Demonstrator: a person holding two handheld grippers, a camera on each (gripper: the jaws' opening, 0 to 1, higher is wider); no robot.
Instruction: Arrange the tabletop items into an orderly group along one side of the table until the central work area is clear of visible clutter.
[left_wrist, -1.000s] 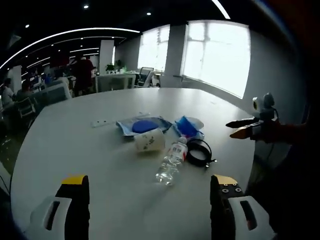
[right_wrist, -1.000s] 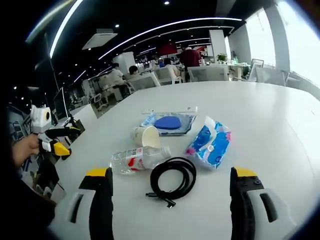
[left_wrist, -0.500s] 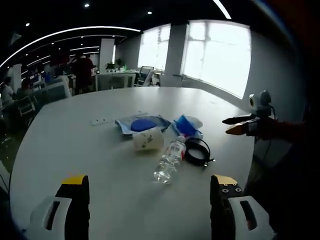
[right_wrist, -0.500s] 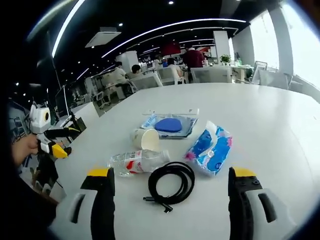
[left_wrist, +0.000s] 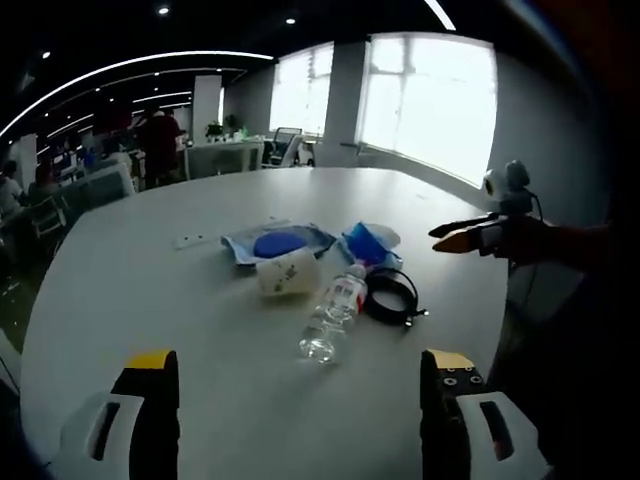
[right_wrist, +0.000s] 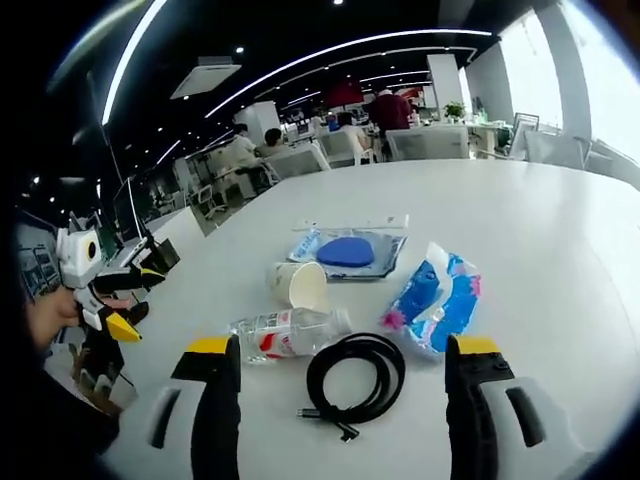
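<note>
A white table (left_wrist: 150, 310) carries a loose cluster. In the left gripper view I see a clear water bottle (left_wrist: 330, 318) on its side, a tipped paper cup (left_wrist: 285, 273), a coiled black cable (left_wrist: 392, 296), a blue tissue pack (left_wrist: 365, 243) and a blue pad in a clear bag (left_wrist: 278, 243). My left gripper (left_wrist: 300, 400) is open, short of the bottle. The right gripper (left_wrist: 445, 238) hangs at the table's right edge. In the right gripper view, my right gripper (right_wrist: 340, 348) is open just before the cable (right_wrist: 355, 375), bottle (right_wrist: 285, 333), cup (right_wrist: 300, 283), tissue pack (right_wrist: 440, 300) and bag (right_wrist: 350, 250).
A thin white strip (left_wrist: 190, 240) lies behind the bag, also visible as the strip (right_wrist: 360, 222). A hand (right_wrist: 50, 310) holds the left gripper (right_wrist: 138, 295) off the table's left edge. Office desks, chairs and people stand far behind. Bare tabletop surrounds the cluster.
Both cameras have drifted a little. The right gripper has edged closer to the cable and bottle. The items on the table have not moved.
</note>
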